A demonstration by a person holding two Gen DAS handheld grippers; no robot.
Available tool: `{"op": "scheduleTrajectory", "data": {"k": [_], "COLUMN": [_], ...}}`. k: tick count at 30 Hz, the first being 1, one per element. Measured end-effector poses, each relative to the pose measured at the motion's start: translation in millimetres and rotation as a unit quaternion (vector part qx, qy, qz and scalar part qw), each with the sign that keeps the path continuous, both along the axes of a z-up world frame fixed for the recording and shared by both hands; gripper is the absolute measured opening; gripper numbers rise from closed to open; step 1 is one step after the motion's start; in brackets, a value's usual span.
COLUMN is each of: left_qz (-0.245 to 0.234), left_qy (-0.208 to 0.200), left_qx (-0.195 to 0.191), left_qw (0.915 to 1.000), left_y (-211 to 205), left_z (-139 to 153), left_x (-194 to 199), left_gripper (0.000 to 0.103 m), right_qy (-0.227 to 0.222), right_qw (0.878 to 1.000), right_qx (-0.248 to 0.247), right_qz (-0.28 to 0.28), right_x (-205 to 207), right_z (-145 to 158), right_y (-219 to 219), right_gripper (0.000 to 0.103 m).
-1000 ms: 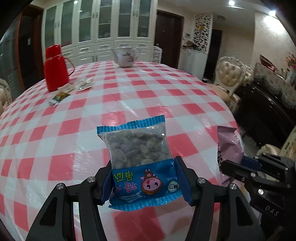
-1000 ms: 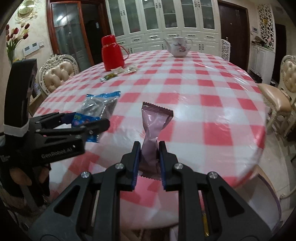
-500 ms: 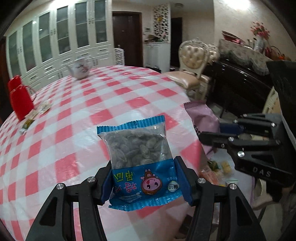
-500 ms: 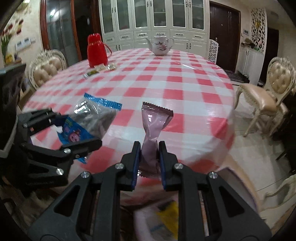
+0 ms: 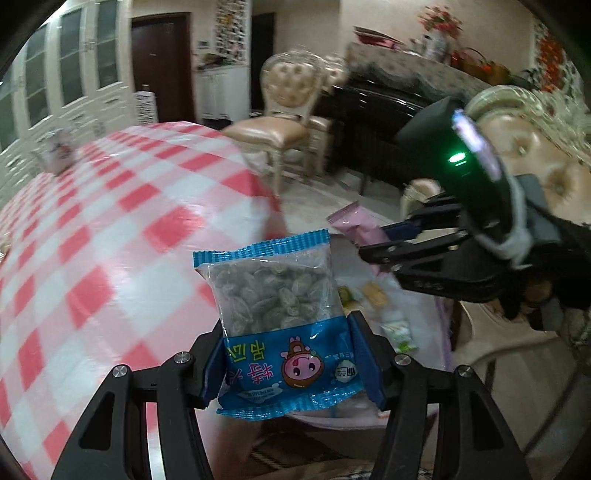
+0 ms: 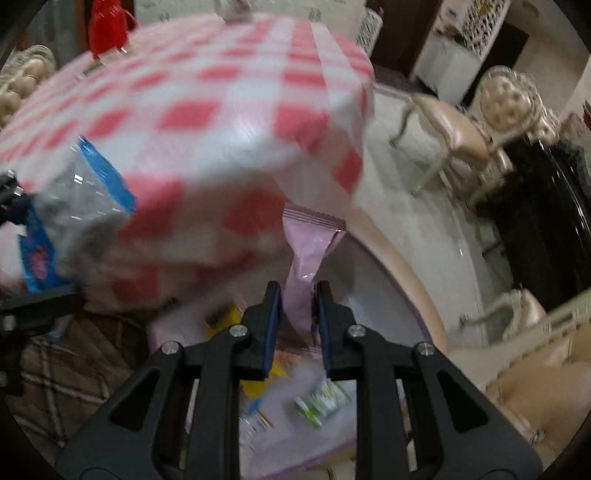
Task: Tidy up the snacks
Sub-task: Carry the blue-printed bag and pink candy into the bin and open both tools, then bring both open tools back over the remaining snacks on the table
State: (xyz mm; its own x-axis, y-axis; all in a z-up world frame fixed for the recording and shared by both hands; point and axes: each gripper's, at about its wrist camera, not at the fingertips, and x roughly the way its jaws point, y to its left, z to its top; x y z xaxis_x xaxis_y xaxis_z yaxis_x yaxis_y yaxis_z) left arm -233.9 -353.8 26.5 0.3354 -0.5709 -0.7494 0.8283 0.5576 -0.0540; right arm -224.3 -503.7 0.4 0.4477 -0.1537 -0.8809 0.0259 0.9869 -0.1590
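Note:
My left gripper (image 5: 290,354) is shut on a blue packet of dark seeds (image 5: 273,291) and holds it upright past the edge of the checked table (image 5: 110,221). My right gripper (image 6: 297,314) is shut on a pink packet (image 6: 306,254), pinched narrow between the pads. Below both packets sits a pale pink bin (image 6: 399,266) with several small snacks inside. In the left wrist view the right gripper (image 5: 373,243) comes in from the right with the pink packet (image 5: 354,225) above the bin (image 5: 441,332). The right wrist view shows the blue packet (image 6: 81,206) at the left, blurred.
The round table (image 6: 221,92) carries a red thermos (image 6: 109,27) at its far side. Cream padded chairs (image 5: 284,125) (image 6: 472,129) stand on the tiled floor. A dark cabinet (image 6: 546,221) is at the right. A plaid cloth (image 6: 74,369) lies under the table edge.
Both grippers have swung off the tabletop past its edge and tipped downward, so the bin with snacks now shows beneath them. Each still grips its packet.

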Motion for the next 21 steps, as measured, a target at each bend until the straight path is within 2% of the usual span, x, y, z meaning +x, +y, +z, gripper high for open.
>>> {"op": "scheduleTrajectory", "data": {"k": [4, 9, 10, 11, 13, 14, 16, 18, 21], "left_qz": [-0.047, -0.109, -0.114, -0.115, -0.100, -0.091, -0.056, -0.012, 0.055], "left_qy": [0.018, 0.032, 0.037, 0.042, 0.047, 0.049, 0.047, 0.033, 0.003], "left_qx": [0.000, -0.011, -0.015, -0.018, -0.034, -0.042, -0.071, -0.093, -0.121], "left_qw": [0.9987, 0.9934, 0.9926, 0.9923, 0.9933, 0.9937, 0.9948, 0.9951, 0.9911], "left_y": [-16.7, -35.8, -37.8, -38.2, -31.1, -26.4, -7.5, 13.4, 53.1], "left_z": [-9.2, -18.3, -18.6, -18.9, -16.2, -14.1, -5.4, 3.5, 21.6], "left_x": [-12.0, -26.4, -26.4, -24.9, -17.1, -11.2, 4.3, 20.9, 43.8], "left_gripper": [0.061, 0.062, 0.064, 0.066, 0.067, 0.067, 0.069, 0.077, 0.078], "right_qy": [0.038, 0.069, 0.081, 0.091, 0.102, 0.097, 0.080, 0.061, 0.010], "right_qw": [0.999, 0.995, 0.993, 0.991, 0.987, 0.987, 0.988, 0.989, 0.991], "right_qx": [-0.012, 0.003, -0.002, -0.009, -0.014, -0.005, 0.016, 0.028, 0.057], "right_qz": [-0.032, -0.067, -0.085, -0.095, -0.121, -0.127, -0.134, -0.133, -0.122], "right_x": [-11.3, -15.1, -15.4, -16.3, -17.8, -18.7, -18.3, -13.3, -7.1], "right_z": [-26.0, -47.1, -52.9, -56.6, -60.3, -58.0, -49.6, -41.5, -25.5], "right_y": [-17.7, -33.1, -39.1, -40.8, -49.9, -53.9, -56.3, -52.1, -37.5], "right_gripper": [0.023, 0.026, 0.033, 0.044, 0.053, 0.054, 0.055, 0.056, 0.056]}}
